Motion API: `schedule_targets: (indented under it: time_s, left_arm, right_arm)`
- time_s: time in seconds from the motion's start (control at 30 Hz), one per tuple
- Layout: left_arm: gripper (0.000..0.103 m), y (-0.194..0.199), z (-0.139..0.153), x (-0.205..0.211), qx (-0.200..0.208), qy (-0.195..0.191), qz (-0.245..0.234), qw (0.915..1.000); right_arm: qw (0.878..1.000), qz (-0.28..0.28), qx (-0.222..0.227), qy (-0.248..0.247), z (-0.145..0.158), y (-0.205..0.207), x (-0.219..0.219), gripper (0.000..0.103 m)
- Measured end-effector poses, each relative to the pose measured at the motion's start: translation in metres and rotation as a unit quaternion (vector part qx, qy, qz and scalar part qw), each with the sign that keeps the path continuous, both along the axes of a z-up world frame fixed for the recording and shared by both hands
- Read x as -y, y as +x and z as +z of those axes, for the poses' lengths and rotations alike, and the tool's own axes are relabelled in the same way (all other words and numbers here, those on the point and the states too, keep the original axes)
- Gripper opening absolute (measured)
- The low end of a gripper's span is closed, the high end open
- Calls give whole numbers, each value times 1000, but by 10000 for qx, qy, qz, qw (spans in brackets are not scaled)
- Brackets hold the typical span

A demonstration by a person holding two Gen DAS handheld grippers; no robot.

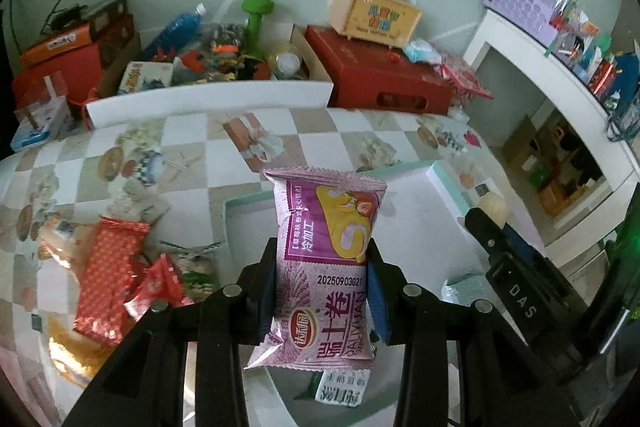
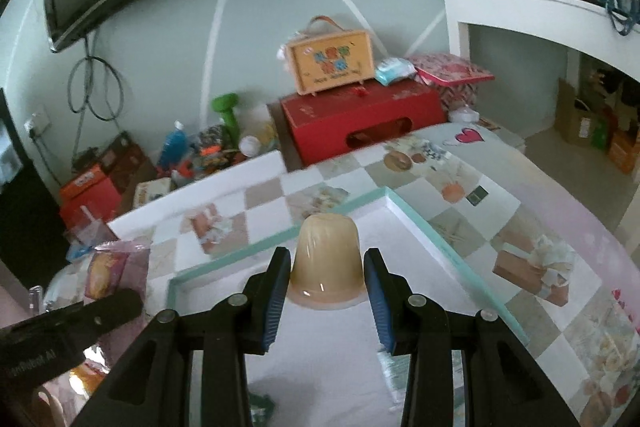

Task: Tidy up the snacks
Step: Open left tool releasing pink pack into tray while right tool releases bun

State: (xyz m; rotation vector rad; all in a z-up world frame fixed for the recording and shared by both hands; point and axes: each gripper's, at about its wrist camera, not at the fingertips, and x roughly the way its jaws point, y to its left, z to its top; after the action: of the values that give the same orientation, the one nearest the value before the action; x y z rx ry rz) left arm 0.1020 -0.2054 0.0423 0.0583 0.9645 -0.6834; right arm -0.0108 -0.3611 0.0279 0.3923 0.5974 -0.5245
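My left gripper (image 1: 322, 283) clamps pink cake packet (image 1: 326, 263), right gripper (image 2: 326, 291) pinches jelly cup (image 2: 326, 263); both over teal-rimmed tray (image 2: 424, 223) for sorting.

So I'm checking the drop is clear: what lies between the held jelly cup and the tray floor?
Nothing; in the right wrist view the jelly cup hangs over bare white tray floor.
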Motion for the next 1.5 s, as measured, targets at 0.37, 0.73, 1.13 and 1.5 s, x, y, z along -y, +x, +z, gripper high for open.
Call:
schedule_targets:
  time_s: [0.37,0.73,1.13,1.5]
  left_arm:
    - [40,8,-41,30,-230,250,-180,9993]
    - [43,8,-52,35,-268,514,-143,9982]
    - [63,9,-39,27,-139,617,28,9980]
    - [99,20,-44,15,-49,691,539,9961]
  right_arm:
    - [9987,-136,-405,288,-37,7,21,41]
    - [9974,-220,-582,354,-47,7,25,41]
    - [9970,-146,-729,209,-40,11,16,41]
    - [9909,-594,-1200,104,-51,10,26,103]
